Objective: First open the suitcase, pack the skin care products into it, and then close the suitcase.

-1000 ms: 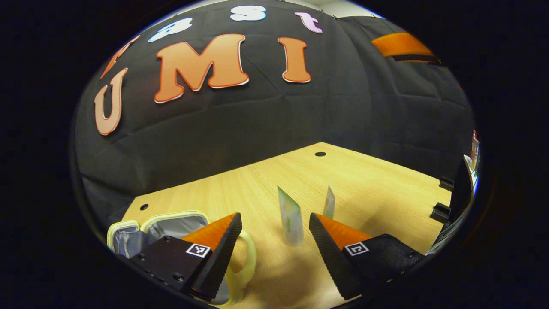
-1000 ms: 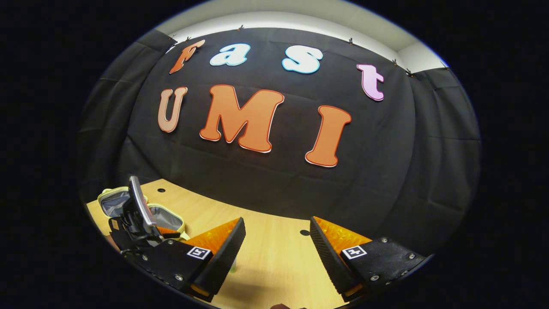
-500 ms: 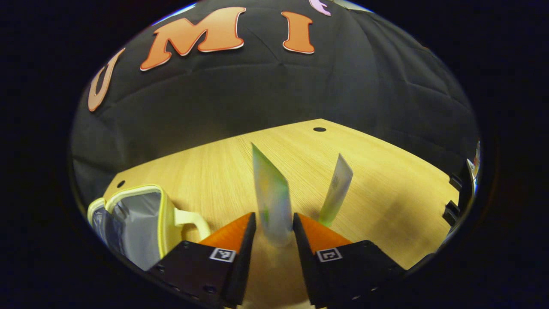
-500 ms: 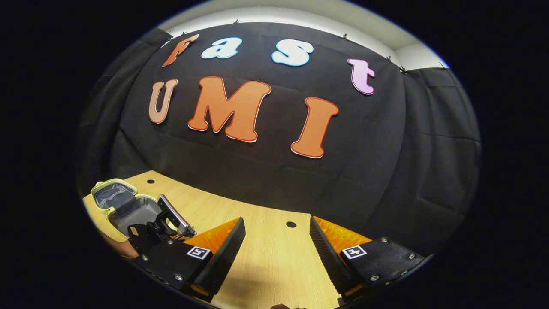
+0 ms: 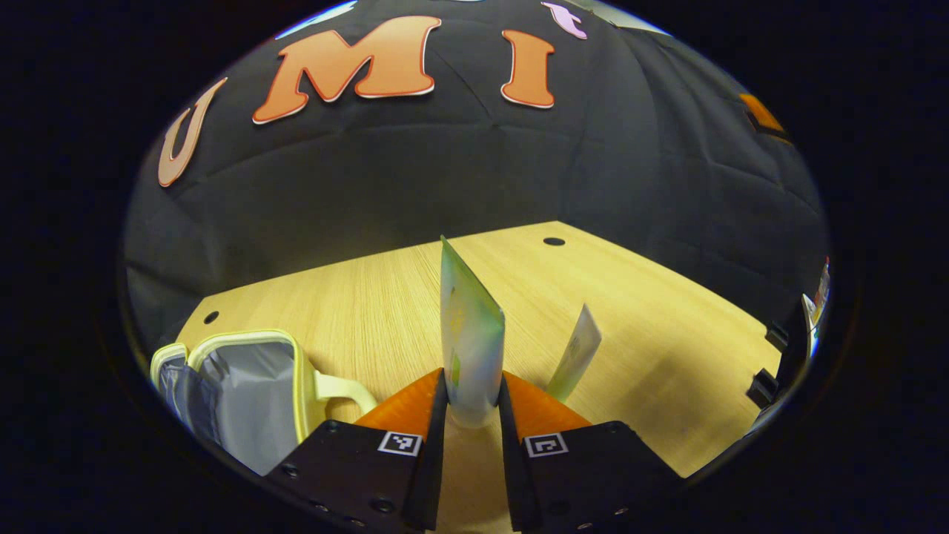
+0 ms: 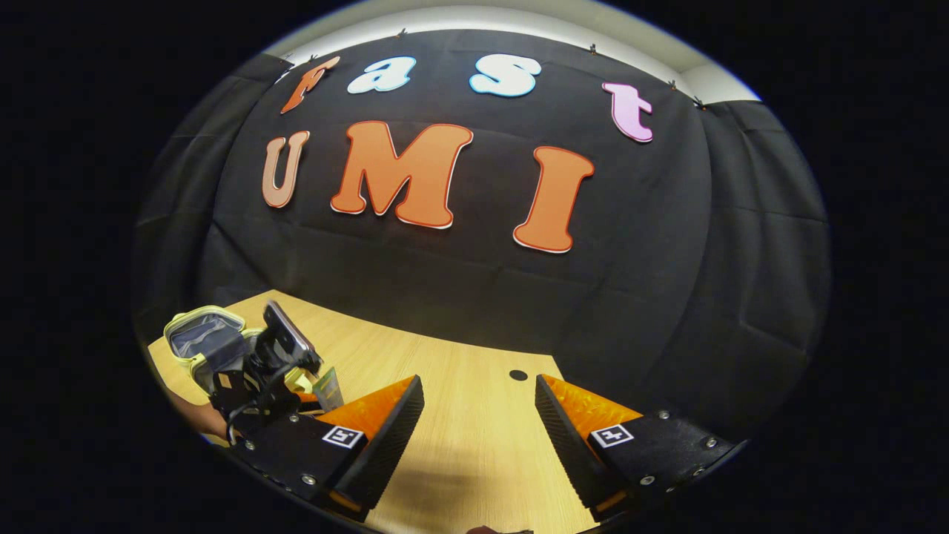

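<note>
standing at frame centre in the left gripper view, two skincare tubes: the left gripper [image 5: 472, 397] clamps the nearer tube [image 5: 469, 334], the second tube [image 5: 576, 356] beside it. one open suitcase [image 5: 245, 378] lower left. the right gripper [image 6: 478, 423] fingers apart, holding nothing, over the table [image 6: 474, 415].

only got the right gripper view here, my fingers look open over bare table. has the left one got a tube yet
Observer: Yes. In the left gripper view the left gripper is shut on the green-and-white tube, which stands upright between its fingers.
Operator: any more products left
Observer: One: a second tube stands tilted on the table, just right of the held one.
Operator: suitcase open
Observer: Yes, the pale yellow suitcase lies open at lower left, grey lining showing, nothing visible inside.
</note>
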`<state>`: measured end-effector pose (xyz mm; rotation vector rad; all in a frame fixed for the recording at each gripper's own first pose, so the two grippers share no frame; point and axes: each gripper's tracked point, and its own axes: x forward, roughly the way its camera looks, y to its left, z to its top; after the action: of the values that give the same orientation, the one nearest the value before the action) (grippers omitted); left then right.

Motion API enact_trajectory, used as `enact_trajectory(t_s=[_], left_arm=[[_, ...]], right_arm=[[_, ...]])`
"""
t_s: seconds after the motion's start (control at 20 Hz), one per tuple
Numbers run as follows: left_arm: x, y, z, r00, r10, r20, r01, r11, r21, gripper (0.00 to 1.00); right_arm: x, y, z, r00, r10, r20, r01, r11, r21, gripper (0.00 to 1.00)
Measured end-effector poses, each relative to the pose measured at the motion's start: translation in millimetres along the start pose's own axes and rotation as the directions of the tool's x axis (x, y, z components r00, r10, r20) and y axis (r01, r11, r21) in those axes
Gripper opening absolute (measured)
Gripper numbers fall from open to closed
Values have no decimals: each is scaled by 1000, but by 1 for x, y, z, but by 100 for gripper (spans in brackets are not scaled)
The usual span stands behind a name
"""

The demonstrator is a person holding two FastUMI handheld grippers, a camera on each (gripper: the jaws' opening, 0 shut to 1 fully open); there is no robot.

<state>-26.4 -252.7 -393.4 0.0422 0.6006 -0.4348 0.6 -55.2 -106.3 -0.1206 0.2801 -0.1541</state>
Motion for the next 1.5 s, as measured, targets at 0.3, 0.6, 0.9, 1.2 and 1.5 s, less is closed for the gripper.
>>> enact_trajectory(t_s=[0.3,0.6,0.9,1.2,1.5], left_arm=[[-50,33,55,992,84,90,-80,996,-43,36],[-103,94,56,967,244,67,-241,969,-55,36],[-151,156,14,915,401,-49,-404,909,-101,35],[-157,210,-63,843,448,-297,-503,852,-144,38],[-150,242,-120,721,410,-559,-545,834,-91,36]], right_arm=[[22,28,-25,994,106,-28,-106,994,21,96],[45,65,-61,971,227,-70,-226,974,20,96],[79,102,-107,925,347,-155,-351,936,1,96],[109,134,-159,864,426,-269,-447,894,-20,96],[119,145,-188,818,461,-344,-485,874,19,86]])
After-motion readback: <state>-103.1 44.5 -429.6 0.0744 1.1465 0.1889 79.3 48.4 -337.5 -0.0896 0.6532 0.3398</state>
